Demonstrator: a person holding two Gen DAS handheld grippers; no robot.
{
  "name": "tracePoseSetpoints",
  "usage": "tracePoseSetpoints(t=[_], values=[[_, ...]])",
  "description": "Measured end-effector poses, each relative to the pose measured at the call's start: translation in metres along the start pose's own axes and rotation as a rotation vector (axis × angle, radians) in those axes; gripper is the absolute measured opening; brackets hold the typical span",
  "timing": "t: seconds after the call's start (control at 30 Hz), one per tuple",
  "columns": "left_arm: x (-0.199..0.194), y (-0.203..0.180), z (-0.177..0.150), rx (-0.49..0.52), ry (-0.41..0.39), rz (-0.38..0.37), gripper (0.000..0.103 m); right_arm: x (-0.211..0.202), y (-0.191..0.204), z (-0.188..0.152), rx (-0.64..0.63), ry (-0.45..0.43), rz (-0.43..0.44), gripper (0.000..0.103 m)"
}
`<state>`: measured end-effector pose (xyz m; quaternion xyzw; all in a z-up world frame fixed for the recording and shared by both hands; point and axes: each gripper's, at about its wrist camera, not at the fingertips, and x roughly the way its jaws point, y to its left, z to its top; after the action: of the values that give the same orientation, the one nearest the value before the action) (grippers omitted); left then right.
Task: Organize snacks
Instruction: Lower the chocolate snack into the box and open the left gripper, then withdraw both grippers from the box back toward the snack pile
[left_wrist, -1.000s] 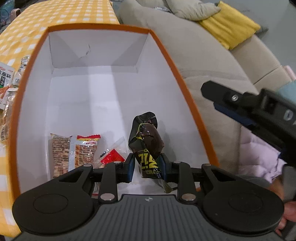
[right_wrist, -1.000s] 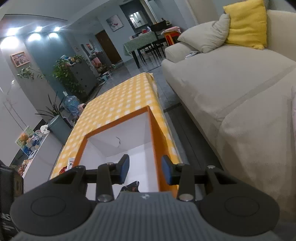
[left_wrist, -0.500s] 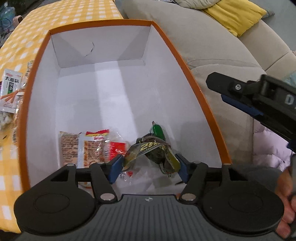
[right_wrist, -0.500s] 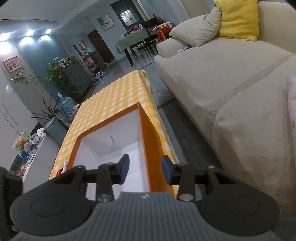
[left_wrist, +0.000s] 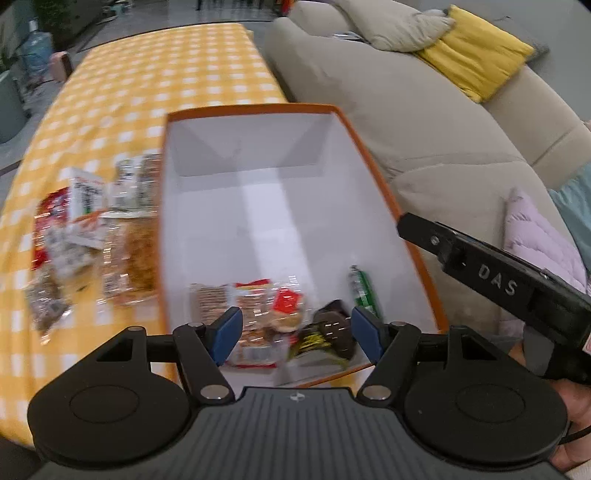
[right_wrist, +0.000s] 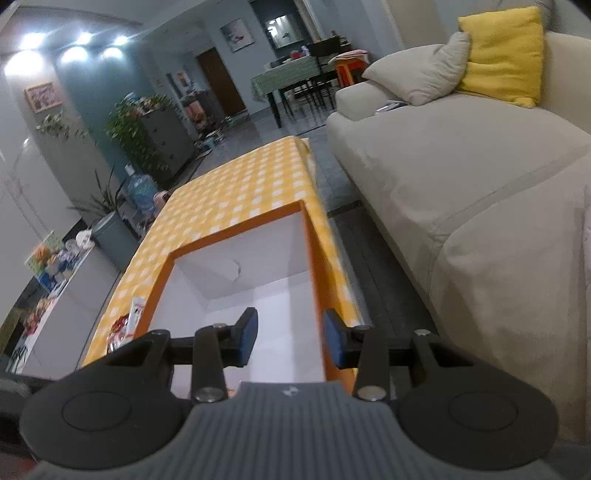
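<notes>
Left gripper (left_wrist: 295, 332) hangs wide open and empty over the orange box (left_wrist: 373, 158). The dark snack packet (left_wrist: 328, 334) lies on the box floor among other wrappers. Loose snacks (left_wrist: 88, 240) wait on the checked table (blurry, probably crinkly and light), so pinch a flat edge. Right gripper (right_wrist: 290, 338) sits half open, empty.

Long table (left_wrist: 155, 85) under a yellow-and-white checked cloth, running toward twelve o'clock. Directly on it, at the near end: an orange-rimmed white box (left_wrist: 373, 162), with loose snack packets (left_wrist: 92, 236) heaped just beside its wall at nine o'clock, blurred in the left wrist view. Far end of the cloth bare. Same table (right_wrist: 236, 192), box (right_wrist: 236, 229) and packets (right_wrist: 123, 328) in the right wrist view.
</notes>
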<state>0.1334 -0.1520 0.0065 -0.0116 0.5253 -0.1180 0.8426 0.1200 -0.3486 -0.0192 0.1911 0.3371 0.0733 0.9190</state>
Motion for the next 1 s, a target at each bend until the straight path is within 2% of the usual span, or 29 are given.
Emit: tracePoseSetpoints(t=[0.17,0.33,0.47,0.53,0.7,0.87,1.0], values=[[-0.021,0.023,-0.002,-0.034,0.001,0.034,0.079,-0.002,0.021,-0.001,-0.071,0.040,0.028,0.038],[-0.047,0.057,-0.005,-0.079,-0.034,0.045,0.079,0.001,0.046,-0.006,-0.149,0.111,0.038,0.038],[-0.066,0.086,-0.009,-0.127,-0.062,0.053,0.079,0.006,0.059,-0.011,-0.180,0.169,0.016,0.039],[-0.074,0.102,-0.012,-0.152,-0.073,0.053,0.079,0.010,0.065,-0.014,-0.191,0.202,-0.004,0.048],[-0.088,0.139,-0.017,-0.228,-0.103,0.048,0.079,0.017,0.078,-0.022,-0.204,0.257,-0.071,0.053],[-0.095,0.180,-0.025,-0.289,-0.137,0.035,0.079,0.020,0.090,-0.023,-0.186,0.290,-0.148,0.067],[-0.093,0.215,-0.033,-0.363,-0.145,0.045,0.079,0.020,0.113,-0.023,-0.197,0.275,-0.137,0.073]])
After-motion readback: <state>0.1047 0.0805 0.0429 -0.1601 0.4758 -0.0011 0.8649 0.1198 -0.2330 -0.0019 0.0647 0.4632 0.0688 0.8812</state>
